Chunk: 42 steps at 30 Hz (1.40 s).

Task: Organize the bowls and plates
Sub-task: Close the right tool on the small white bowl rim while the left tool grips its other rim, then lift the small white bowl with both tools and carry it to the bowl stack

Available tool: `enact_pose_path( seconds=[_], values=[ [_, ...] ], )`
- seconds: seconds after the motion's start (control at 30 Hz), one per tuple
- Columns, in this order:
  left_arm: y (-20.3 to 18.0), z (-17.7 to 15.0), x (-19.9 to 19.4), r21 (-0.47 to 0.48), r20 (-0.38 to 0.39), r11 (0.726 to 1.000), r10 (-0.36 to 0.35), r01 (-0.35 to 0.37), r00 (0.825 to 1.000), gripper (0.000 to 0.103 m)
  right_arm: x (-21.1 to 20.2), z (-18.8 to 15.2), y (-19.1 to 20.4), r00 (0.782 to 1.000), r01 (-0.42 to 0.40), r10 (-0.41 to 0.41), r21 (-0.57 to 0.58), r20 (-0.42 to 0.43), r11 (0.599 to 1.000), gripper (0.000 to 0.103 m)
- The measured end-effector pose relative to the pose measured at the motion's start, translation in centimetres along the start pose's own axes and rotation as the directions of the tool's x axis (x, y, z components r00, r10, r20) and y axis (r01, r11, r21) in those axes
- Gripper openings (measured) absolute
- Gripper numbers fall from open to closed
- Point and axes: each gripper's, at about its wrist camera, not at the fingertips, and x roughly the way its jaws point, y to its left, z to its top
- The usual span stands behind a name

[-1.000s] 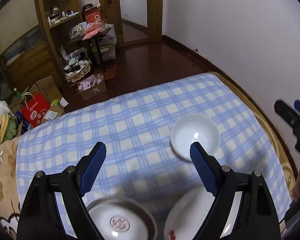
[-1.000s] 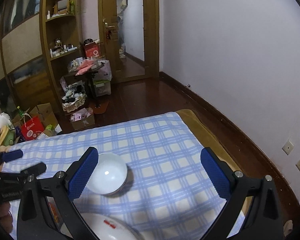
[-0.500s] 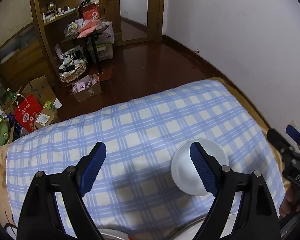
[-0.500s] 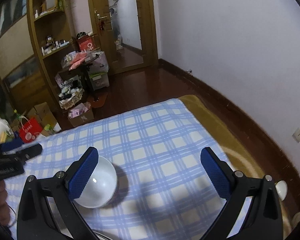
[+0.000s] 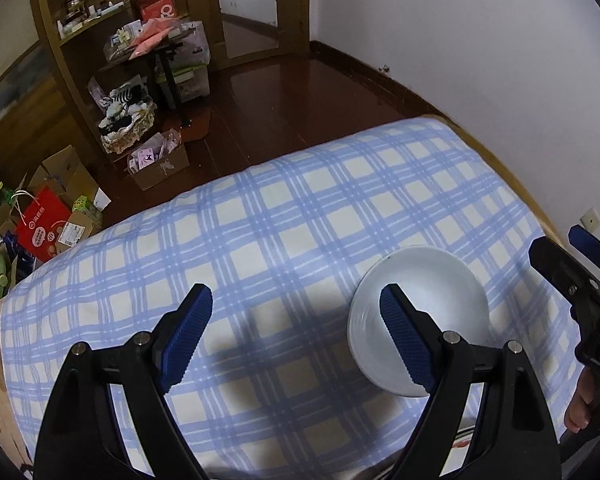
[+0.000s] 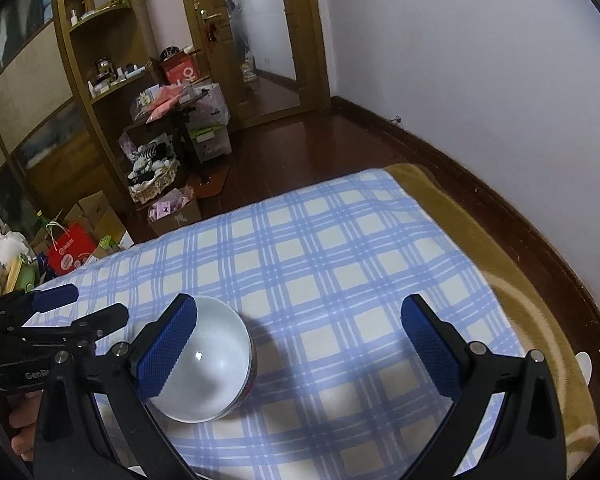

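Left gripper (image 5: 296,312) released, jaws wide, nothing between them; right gripper (image 6: 300,324) likewise empty and wide. We've dropped both toward the bed: the two plates seen at frame bottom a second ago are out of view, leaving only the white bowl (image 5: 418,320), lower right in the left view, lower left in the right. Looks like our first pick. Bowl is glossy, round ceramic; blue-checked cloth (image 5: 300,220) is soft and matte.

White bowl (image 6: 208,364) on checked cloth (image 6: 340,280) — right gripper (image 6: 296,344) fingers spread.
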Motion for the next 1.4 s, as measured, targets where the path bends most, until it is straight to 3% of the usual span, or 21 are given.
enact_pose_path(
  seconds=[0.37,0.57,0.67,0.73,0.83,0.97,1.0,1.1,1.4],
  values=[
    [-0.9,-0.8,3.2,0.035,-0.075,0.998,0.055,-0.052,0.996,0.085,3.3,-1.8,0.9,0.993,-0.058,0.055,-0.025,-0.106,0.998,0.100],
    [-1.0,-1.0,4.1,0.027,-0.114,0.998,0.066,-0.063,0.991,0.082,4.4,-2.6,1.0,0.987,-0.066,0.062,-0.021,-0.151,0.998,0.086],
    [-1.4,-1.4,4.6,0.048,-0.136,0.997,0.073,-0.067,0.988,0.072,5.0,-3.0,1.1,0.984,-0.046,0.038,-0.043,-0.173,0.998,0.070],
    [-1.6,-1.6,4.9,0.043,-0.161,0.998,0.052,-0.046,0.986,0.060,5.6,-3.4,1.0,0.978,-0.049,0.038,-0.048,-0.204,0.998,0.065],
    [-2.0,-1.7,5.1,0.050,-0.171,0.998,0.040,-0.032,0.984,0.053,6.2,-3.9,1.2,0.972,-0.071,0.060,-0.040,-0.226,0.997,0.056],
    [-2.3,-1.8,5.0,0.035,-0.190,0.999,-0.018,0.025,0.982,0.036,6.7,-4.3,1.8,0.956,-0.130,0.120,-0.023,-0.267,0.991,0.022],
    [-2.5,-1.9,5.0,0.038,-0.198,0.998,-0.036,0.044,0.980,0.025,6.8,-4.4,1.9,0.948,-0.155,0.147,-0.009,-0.282,0.988,0.017],
    [-3.2,-2.0,4.8,0.042,-0.215,0.996,-0.067,0.078,0.974,0.010,6.7,-4.8,2.2,0.952,-0.141,0.131,-0.016,-0.276,0.990,0.014],
    [-3.0,-2.5,3.8,0.009,-0.209,0.997,-0.071,0.075,0.975,0.010,5.7,-5.4,2.4,0.963,-0.119,0.112,-0.014,-0.244,0.993,0.011]
  ],
)
